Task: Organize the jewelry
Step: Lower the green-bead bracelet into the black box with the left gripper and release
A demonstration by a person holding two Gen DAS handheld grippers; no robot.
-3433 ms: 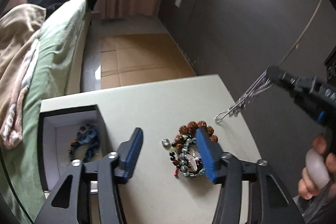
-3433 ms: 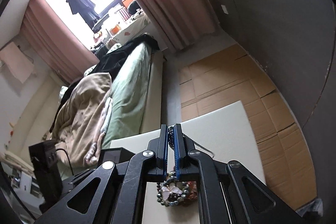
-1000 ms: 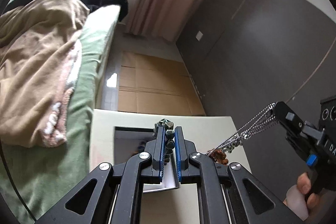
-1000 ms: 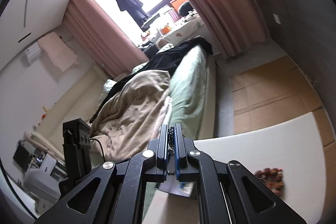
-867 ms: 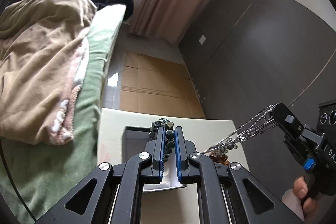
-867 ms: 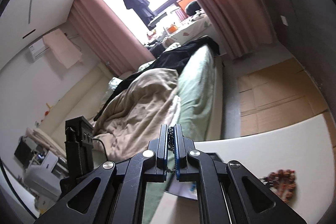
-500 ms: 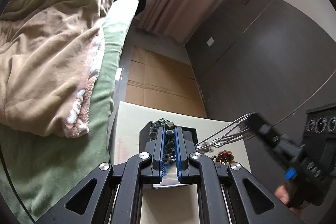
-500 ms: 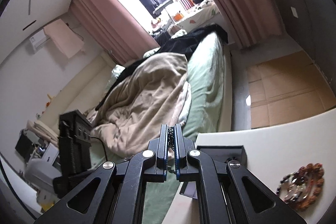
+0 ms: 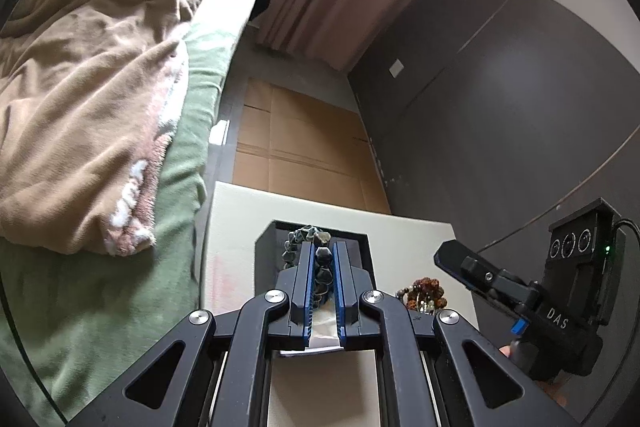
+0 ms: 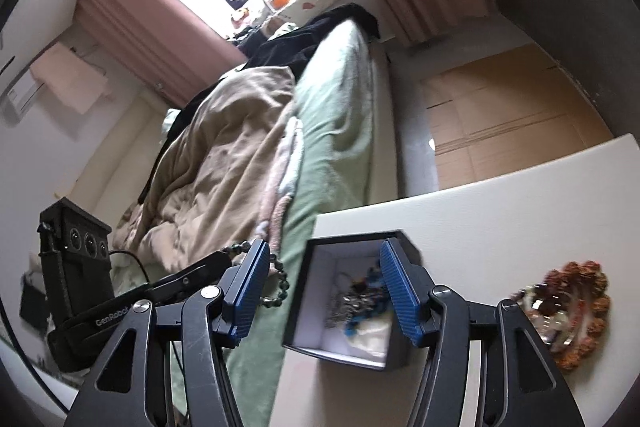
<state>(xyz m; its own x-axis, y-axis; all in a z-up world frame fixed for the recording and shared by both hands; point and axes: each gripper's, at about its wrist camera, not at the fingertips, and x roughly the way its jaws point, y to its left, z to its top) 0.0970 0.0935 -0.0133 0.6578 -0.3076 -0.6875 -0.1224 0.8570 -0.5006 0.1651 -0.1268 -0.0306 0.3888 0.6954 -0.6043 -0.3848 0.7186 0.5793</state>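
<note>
My left gripper [image 9: 323,255] is shut on a dark green bead bracelet [image 9: 308,233] and holds it above the black box [image 9: 268,251] with a white inside. My right gripper [image 10: 324,271] is open and empty above the same box [image 10: 316,307]. A silver chain [image 10: 344,301] lies inside the box beside blue jewelry [image 10: 370,277]. The left gripper with the green bracelet [image 10: 280,283] shows at the left in the right wrist view. A pile of brown and mixed bead bracelets [image 10: 576,303] lies on the white table [image 10: 500,211] right of the box; it also shows in the left wrist view [image 9: 424,291].
A bed with a green sheet [image 9: 100,307] and a tan blanket [image 9: 80,87] runs along the table's left edge. A dark wall [image 9: 500,127] stands to the right. Cardboard [image 9: 296,147] covers the floor beyond the table.
My right gripper has opened and the silver chain it held now lies in the box. My left gripper has stayed shut on the green bracelet and moved over the box.
</note>
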